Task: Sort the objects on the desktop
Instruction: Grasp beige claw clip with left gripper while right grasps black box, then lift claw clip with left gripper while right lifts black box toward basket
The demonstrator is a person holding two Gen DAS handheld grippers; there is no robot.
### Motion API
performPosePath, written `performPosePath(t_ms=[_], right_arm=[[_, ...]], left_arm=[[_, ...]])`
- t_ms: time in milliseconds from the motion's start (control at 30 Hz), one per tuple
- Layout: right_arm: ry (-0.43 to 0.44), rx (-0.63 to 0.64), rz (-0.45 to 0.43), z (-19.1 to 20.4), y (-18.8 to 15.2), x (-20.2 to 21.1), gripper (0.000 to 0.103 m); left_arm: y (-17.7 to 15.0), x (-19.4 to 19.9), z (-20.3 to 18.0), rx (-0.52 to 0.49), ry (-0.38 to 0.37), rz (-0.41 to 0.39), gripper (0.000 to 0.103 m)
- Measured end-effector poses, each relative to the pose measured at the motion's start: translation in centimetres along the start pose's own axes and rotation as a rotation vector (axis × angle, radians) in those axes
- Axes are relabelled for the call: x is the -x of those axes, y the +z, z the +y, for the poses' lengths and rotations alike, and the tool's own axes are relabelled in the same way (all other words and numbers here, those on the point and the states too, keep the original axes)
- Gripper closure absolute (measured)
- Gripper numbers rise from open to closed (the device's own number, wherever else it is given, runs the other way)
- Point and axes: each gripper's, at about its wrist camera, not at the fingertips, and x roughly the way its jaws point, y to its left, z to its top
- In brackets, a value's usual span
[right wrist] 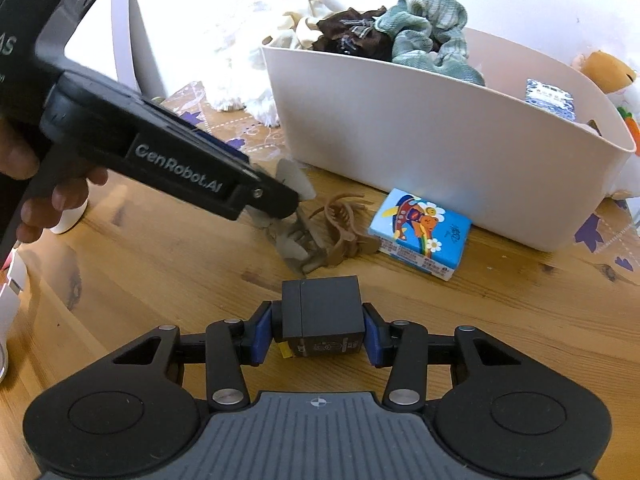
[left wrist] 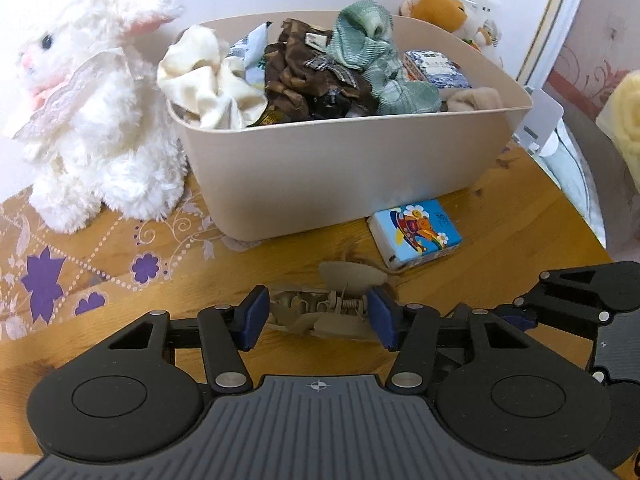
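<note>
My left gripper (left wrist: 318, 316) has its blue pads on both ends of a beige hair claw clip (left wrist: 320, 308) lying on the wooden table (left wrist: 120, 340). It also shows in the right wrist view (right wrist: 292, 240), under the left gripper's body (right wrist: 180, 168). A brown claw clip (right wrist: 340, 220) lies beside it. My right gripper (right wrist: 318, 340) is shut on a black cube-shaped box (right wrist: 322, 312), held just above the table. A blue cartoon tissue pack (left wrist: 416, 234) (right wrist: 420, 232) lies in front of the beige bin (left wrist: 340, 172) (right wrist: 420, 152).
The bin holds scrunchies: cream (left wrist: 208, 80), brown (left wrist: 304, 76), green (left wrist: 376, 64). A white plush rabbit (left wrist: 88, 112) sits left of the bin on a flowered cloth (left wrist: 60, 280). An orange plush (left wrist: 444, 10) sits behind the bin. The table edge runs at right (left wrist: 580, 216).
</note>
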Motion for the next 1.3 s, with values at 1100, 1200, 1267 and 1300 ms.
performPosePath(t_ms=[1100,1200,1267,1300], right_arm=[[-0.072,-0.105,0.004,-2.6,-1.7,1.7,0.061],[-0.08,-0.108,0.008,-2.5,-2.1,2.1,0.061],[-0.087,-0.115,0.008,-2.6,-2.2,2.3,0.061],[-0.089,-0.119,0.007,-2.6,-2.3,2.4,0.061]], left_arm=[[0.8,-4.9,-2.6,-0.027,0.119,0.124,0.014],[0.7,-5.2,-2.2,0.008,0.096,0.114,0.014],[0.5,-5.3,-2.1,0.018,0.091,0.093,0.014],[0.3,-5.4,-2.1,0.023,0.095,0.08,0.014]])
